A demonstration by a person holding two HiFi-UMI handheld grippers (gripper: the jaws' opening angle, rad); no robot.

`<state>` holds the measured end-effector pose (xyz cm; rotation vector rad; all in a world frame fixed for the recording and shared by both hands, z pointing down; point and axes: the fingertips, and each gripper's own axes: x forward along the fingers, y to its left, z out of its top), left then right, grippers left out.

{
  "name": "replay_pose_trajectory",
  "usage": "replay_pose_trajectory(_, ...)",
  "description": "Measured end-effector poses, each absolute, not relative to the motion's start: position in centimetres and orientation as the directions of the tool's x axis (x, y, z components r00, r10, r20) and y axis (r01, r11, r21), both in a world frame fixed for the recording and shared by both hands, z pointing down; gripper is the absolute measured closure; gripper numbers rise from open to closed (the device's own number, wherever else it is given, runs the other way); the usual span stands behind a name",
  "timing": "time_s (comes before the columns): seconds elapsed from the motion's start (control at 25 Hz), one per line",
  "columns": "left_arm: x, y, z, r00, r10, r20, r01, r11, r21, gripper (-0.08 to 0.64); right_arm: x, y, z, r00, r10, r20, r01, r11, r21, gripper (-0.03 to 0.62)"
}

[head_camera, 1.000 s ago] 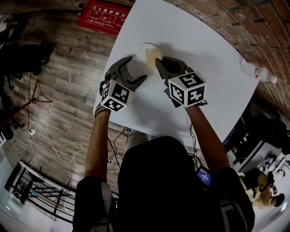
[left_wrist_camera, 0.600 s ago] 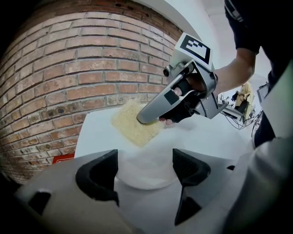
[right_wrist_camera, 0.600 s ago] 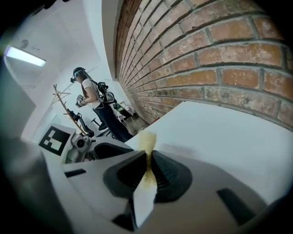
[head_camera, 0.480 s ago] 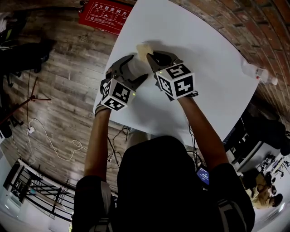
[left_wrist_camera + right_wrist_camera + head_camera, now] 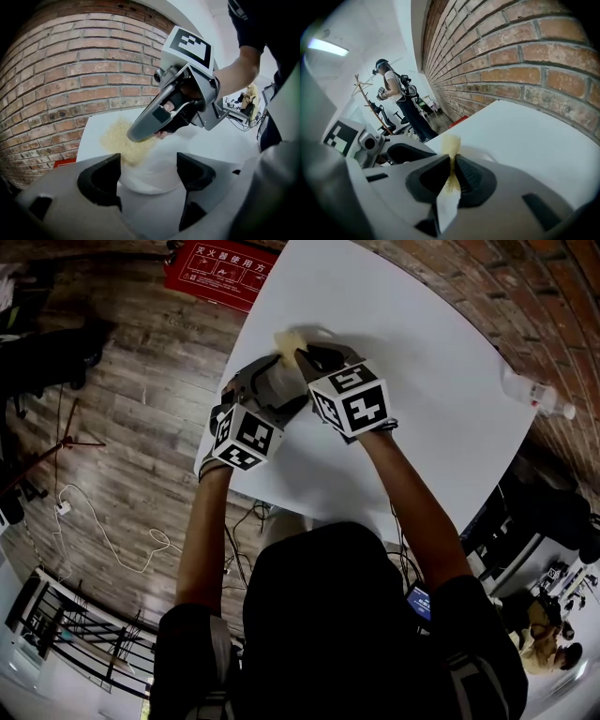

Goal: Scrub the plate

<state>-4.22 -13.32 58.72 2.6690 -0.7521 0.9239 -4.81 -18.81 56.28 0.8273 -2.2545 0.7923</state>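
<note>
A small white plate (image 5: pixel 280 381) lies near the left edge of the white table (image 5: pixel 422 352). My left gripper (image 5: pixel 281 382) has a jaw against each side of it; in the left gripper view the plate (image 5: pixel 152 177) fills the gap between the black jaws of the left gripper (image 5: pixel 149 173). My right gripper (image 5: pixel 306 354) is shut on a yellow scrub sponge (image 5: pixel 287 340), which it presses on the plate's far left part. The sponge (image 5: pixel 451 144) is pinched thin between the right gripper's (image 5: pixel 452 176) pads. From the left, the sponge (image 5: pixel 119 140) rests on the plate's rim.
A clear plastic bottle (image 5: pixel 531 388) lies at the table's right edge by the brick wall. A red sign (image 5: pixel 220 263) lies on the wooden floor beyond the table. A person (image 5: pixel 396 96) stands far off in the room, near chairs.
The right gripper has carried the sponge leftward across the plate, from its right side to its far left rim. The left gripper has stayed on the plate.
</note>
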Motion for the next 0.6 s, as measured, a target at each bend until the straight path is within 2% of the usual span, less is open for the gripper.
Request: replay_pose_trajectory(0.6, -4.20, -13.35, 58.82, 0.674, -0.394, 0.624, -0.530, -0.847, 0.039, 0.204, -4.89, -19.10, 56.95, -0.596, -0.340, 0.727, -0.715, 0.637, -0.288, 0.548)
